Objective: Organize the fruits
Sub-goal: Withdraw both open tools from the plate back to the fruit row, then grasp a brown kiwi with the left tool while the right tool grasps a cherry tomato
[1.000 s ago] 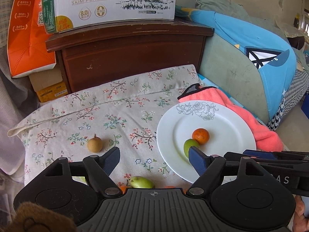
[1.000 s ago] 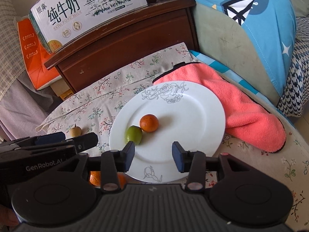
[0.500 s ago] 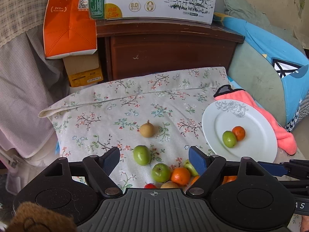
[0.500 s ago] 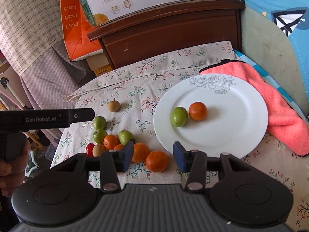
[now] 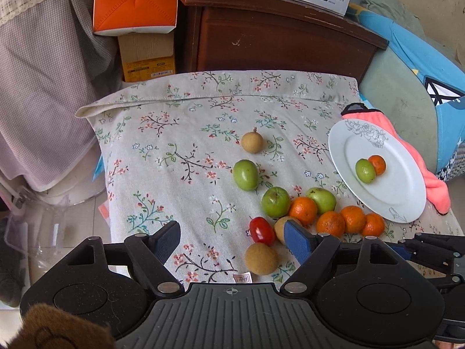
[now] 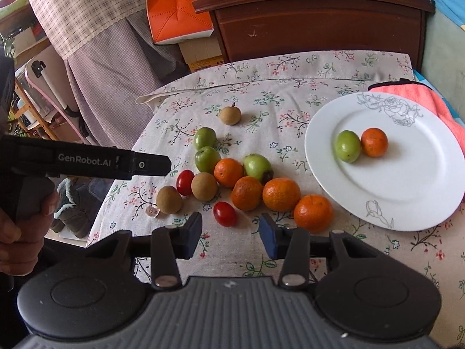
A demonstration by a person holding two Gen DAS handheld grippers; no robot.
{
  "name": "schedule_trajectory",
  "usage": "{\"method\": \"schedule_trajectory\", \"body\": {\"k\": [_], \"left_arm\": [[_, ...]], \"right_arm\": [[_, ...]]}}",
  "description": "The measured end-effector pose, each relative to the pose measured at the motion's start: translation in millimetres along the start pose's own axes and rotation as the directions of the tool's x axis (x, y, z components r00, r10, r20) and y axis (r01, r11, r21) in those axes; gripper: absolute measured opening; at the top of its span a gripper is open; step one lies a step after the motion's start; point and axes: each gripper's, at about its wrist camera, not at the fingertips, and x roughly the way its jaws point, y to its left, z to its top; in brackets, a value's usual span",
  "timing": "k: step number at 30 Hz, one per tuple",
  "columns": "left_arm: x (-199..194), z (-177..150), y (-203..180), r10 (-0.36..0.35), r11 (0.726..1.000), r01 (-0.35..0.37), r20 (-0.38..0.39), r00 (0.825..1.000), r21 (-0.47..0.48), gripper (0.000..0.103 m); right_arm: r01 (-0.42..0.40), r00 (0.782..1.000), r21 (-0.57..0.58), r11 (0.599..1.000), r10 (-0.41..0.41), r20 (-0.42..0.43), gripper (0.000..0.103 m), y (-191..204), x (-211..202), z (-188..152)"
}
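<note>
Two cherry tomatoes (image 6: 224, 213) in right view, left shows one (image 5: 262, 230).

White plate (image 6: 407, 192) holding green fruit (image 6: 348, 146) touching orange (image 6: 374, 142), right claw (image 6: 231, 232) closing, empty

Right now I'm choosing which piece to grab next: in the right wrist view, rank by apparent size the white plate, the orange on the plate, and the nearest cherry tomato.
1. White plate, by far the largest.
2. Orange on the plate.
3. Nearest cherry tomato, smallest even though it lies closer to the camera.
</note>
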Motion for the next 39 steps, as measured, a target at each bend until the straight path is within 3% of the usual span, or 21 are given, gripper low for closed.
{"method": "schedule_trajectory", "body": {"k": [5, 15, 19, 21, 25, 31, 36, 39], "left_arm": [[1, -11, -2, 0.001, 0.999, 0.000, -0.018, 1.000, 0.035, 0.078], [-1, -16, 0, 0.007, 0.998, -0.006, -0.018, 1.000, 0.062, 0.078], [0, -16, 0, 0.006, 0.998, -0.005, -0.025, 1.000, 0.066, 0.078], [2, -18, -1, 0.001, 0.997, 0.001, -0.028, 1.000, 0.072, 0.078], [6, -20, -6, -0.004, 0.996, 0.008, -0.036, 0.999, 0.092, 0.076], [10, -25, -14, -0.027, 0.992, 0.031, -0.033, 0.999, 0.123, 0.067], [17, -28, -17, -0.034, 0.990, 0.039, -0.039, 0.999, 0.136, 0.049], [18, -29, -21, -0.029, 0.986, 0.033, -0.025, 0.999, 0.161, 0.048]], "right_arm": [[0.008, 1.000, -0.041, 0.999, -0.009, -0.020, 0.038, 10, 13, -1], [0.055, 0.998, -0.089, 0.995, -0.057, -0.017, 0.037, 21, 30, -1], [0.068, 0.998, -0.107, 0.992, -0.069, -0.010, 0.030, 23, 31, -1], [0.071, 0.997, -0.113, 0.991, -0.072, -0.004, 0.020, 22, 31, -1], [0.067, 0.998, -0.116, 0.991, -0.069, -0.006, 0.020, 20, 28, -2], [0.067, 0.998, -0.125, 0.990, -0.068, -0.002, 0.020, 18, 19, -4], [0.075, 0.997, -0.121, 0.990, -0.076, -0.010, 0.020, 15, 16, -4], [0.070, 0.997, -0.103, 0.992, -0.072, -0.013, 0.020, 12, 14, -4]]}}
